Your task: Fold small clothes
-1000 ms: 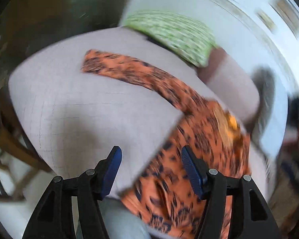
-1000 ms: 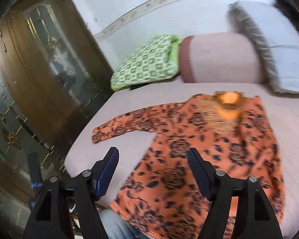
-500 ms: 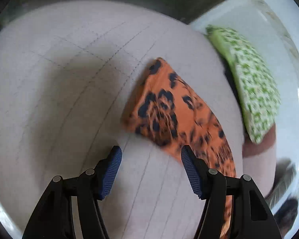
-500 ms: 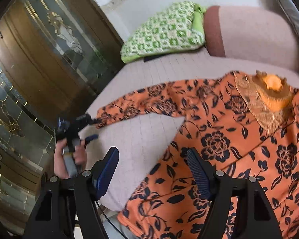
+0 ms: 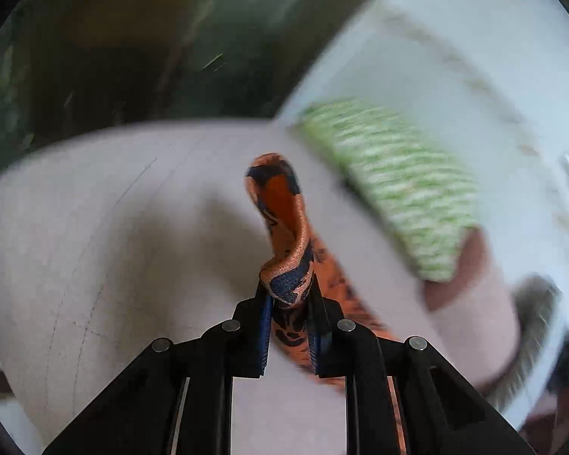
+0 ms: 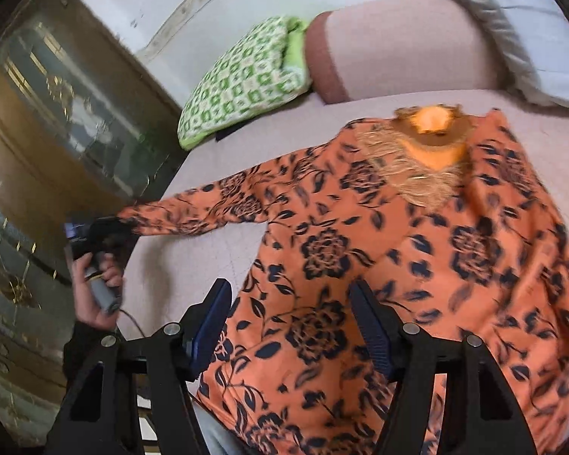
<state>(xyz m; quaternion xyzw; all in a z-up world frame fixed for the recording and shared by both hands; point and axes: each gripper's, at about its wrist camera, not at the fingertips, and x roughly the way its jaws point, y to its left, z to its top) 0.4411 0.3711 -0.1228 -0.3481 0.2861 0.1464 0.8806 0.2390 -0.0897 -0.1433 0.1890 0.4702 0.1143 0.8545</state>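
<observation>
Left hand-held gripper (image 5: 290, 305) has just closed its jaws on the sleeve cuff (image 5: 284, 280) of the orange floral top (image 6: 417, 265), which lies flat on the pinkish bed (image 6: 216, 258), neckline toward the green pillow (image 6: 242, 79), sleeve stretched sideways. Right hand-held gripper (image 6: 292, 326) hovers open above the hem.

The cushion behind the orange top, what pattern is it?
The cushion has green and white squares, clearest in the right wrist view.

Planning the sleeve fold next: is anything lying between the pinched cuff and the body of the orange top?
Nothing visible: the sleeve in the left gripper runs over bare bed cover to the shirt body.
</observation>
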